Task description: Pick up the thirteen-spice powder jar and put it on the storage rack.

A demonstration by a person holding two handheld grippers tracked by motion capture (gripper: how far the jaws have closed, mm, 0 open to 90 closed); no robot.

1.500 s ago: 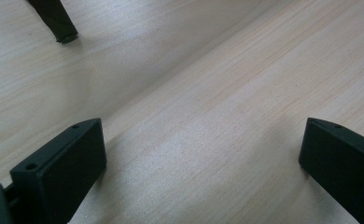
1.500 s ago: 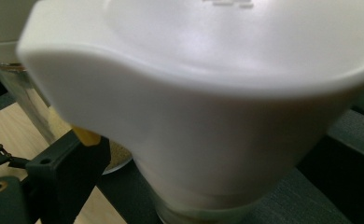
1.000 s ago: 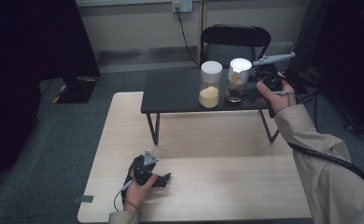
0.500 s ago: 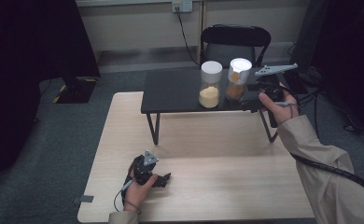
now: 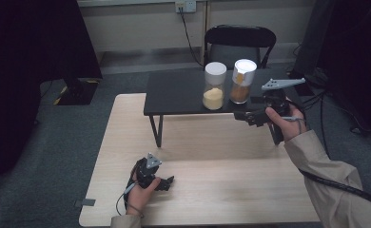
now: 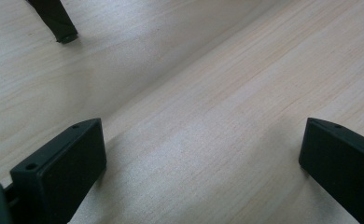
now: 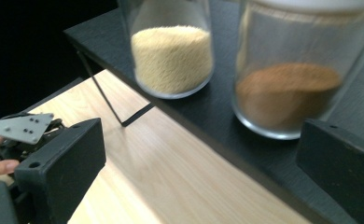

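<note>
We hold the right hand-held gripper [image 5: 250, 116] just off the front right corner of the small black table [image 5: 174, 95], its jaws spread wide with nothing between them. In the right gripper view those jaws frame two clear jars standing on the black table's surface. The jar of brown powder [image 7: 287, 93] is the nearer one, close to the front edge and just beyond the right-hand jaw, though not touching it. The jar of yellow grains [image 7: 173, 56] stands beside it, a little apart, also near the front edge. From the high view both jars are upright with white lids, the yellow one [image 5: 214, 88] to the left of the brown one [image 5: 242, 83], towards the right end of the black table.

The black table stands on the far part of a larger light wooden table [image 5: 212, 190], with one thin black leg [image 5: 156, 130] planted on the wood.

We rest the left hand-held gripper [image 5: 167, 181] low on the wooden table near its front left corner, well apart from the jars. In the left gripper view its jaws are also spread wide, empty, with bare wood grain [image 6: 203, 116] between them and the foot of a black leg [image 6: 59, 23] at the top left. The right gripper view catches this left hand-held gripper [image 7: 21, 135] farther off at its lower left
</note>
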